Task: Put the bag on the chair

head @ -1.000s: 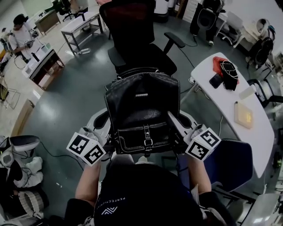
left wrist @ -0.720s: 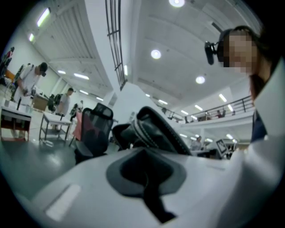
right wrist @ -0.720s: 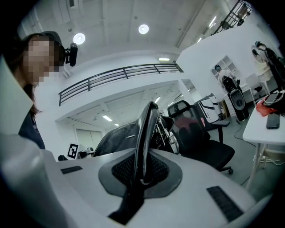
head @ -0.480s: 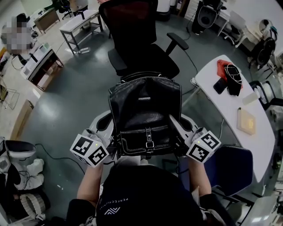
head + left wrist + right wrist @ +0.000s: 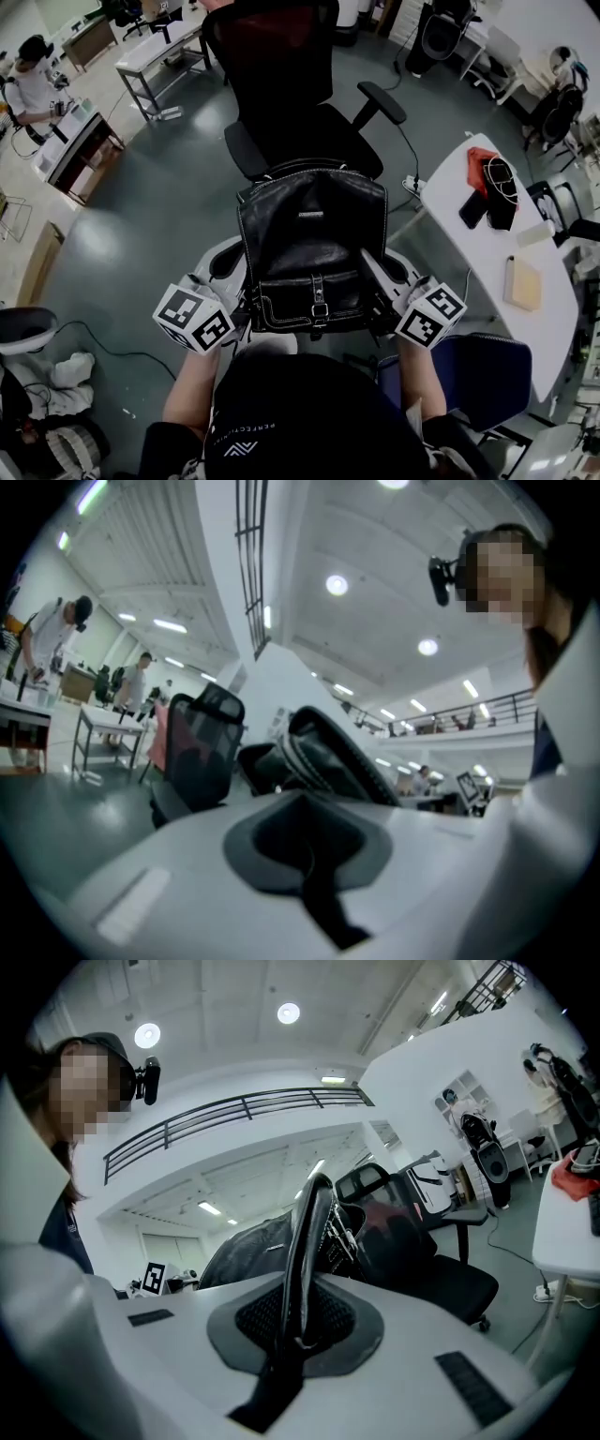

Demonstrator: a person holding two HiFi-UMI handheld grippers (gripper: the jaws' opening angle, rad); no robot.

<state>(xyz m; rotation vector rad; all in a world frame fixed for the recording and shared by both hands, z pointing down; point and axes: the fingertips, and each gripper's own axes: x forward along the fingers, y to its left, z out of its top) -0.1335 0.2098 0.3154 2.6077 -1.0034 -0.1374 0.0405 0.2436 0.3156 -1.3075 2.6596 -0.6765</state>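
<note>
Hanging between left claw (image 5: 242, 317) and right claw (image 5: 380, 317), bag (image 5: 312, 239) faces chair (image 5: 302, 131).

Open lab hall: workbenches (image 5: 155, 49), office chair (image 5: 291, 112).

Both arms reach forward from the body, elbows bent and bare forearms roughly parallel: the left forearm (image 5: 190, 382) on the left, the right forearm (image 5: 419, 373) on the right. The left hand-held gripper (image 5: 230, 272) and the right hand-held gripper (image 5: 389, 272) are held level with each other, well apart, and angle inward toward the far side. Their marker cubes sit nearest the body. The right one's jaws are pressed together on a dark strap of the bag (image 5: 311, 239). The left one's jaws also meet along a closed seam, with a strap rising just beyond.
</note>
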